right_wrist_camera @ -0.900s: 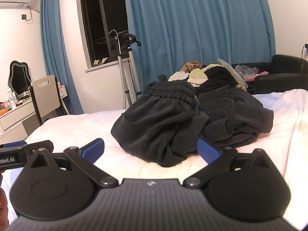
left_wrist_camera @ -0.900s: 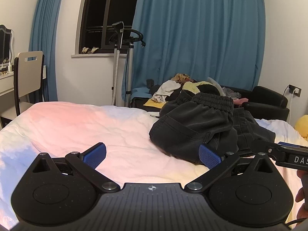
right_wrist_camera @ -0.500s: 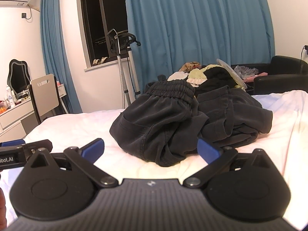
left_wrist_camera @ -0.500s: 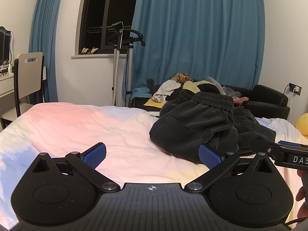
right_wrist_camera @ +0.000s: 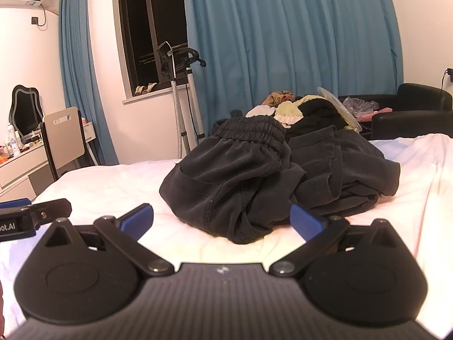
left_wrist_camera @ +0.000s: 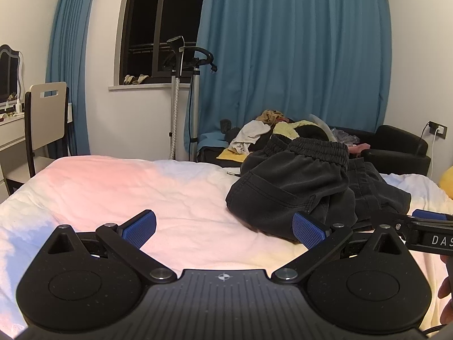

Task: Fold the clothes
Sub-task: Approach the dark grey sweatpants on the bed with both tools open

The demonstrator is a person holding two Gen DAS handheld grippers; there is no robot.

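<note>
On the left edge of the left wrist view, a wooden-backed chair [left_wrist_camera: 46, 113] stands at a white dressing table [left_wrist_camera: 11, 133] carrying a mirror [left_wrist_camera: 8, 73]. Right of the chair, a blue curtain [left_wrist_camera: 68, 65] flanks a dark window [left_wrist_camera: 161, 25], in front of which stands an upright garment steamer [left_wrist_camera: 178, 90]. A wider blue curtain [left_wrist_camera: 297, 45] covers the wall to the right. Below it, mixed clothes [left_wrist_camera: 263, 133] lie heaped beyond the bed, and a black armchair [left_wrist_camera: 396, 147] fills the right corner beside a wall socket [left_wrist_camera: 437, 129].

Foreground: a bed [left_wrist_camera: 113, 187] with a pale pink-and-white cover. The left gripper [left_wrist_camera: 223, 225] hovers above the cover, jaws fully apart, nothing between the blue pads. The dark grey shorts [left_wrist_camera: 305, 187], crumpled with the elastic waistband uppermost, rest on the bed ahead and to the right, just behind the right-hand pad; contact cannot be judged. At the far right edge, part of the right gripper [left_wrist_camera: 419, 223] enters the view.

Right wrist view: the left gripper [right_wrist_camera: 28, 212] shows at the left edge. The right gripper [right_wrist_camera: 222, 219] is likewise spread wide and empty. The shorts [right_wrist_camera: 254, 181] lie directly ahead of it on the bed [right_wrist_camera: 107, 187], their near edge lying between the two pads in view, not clamped.
</note>
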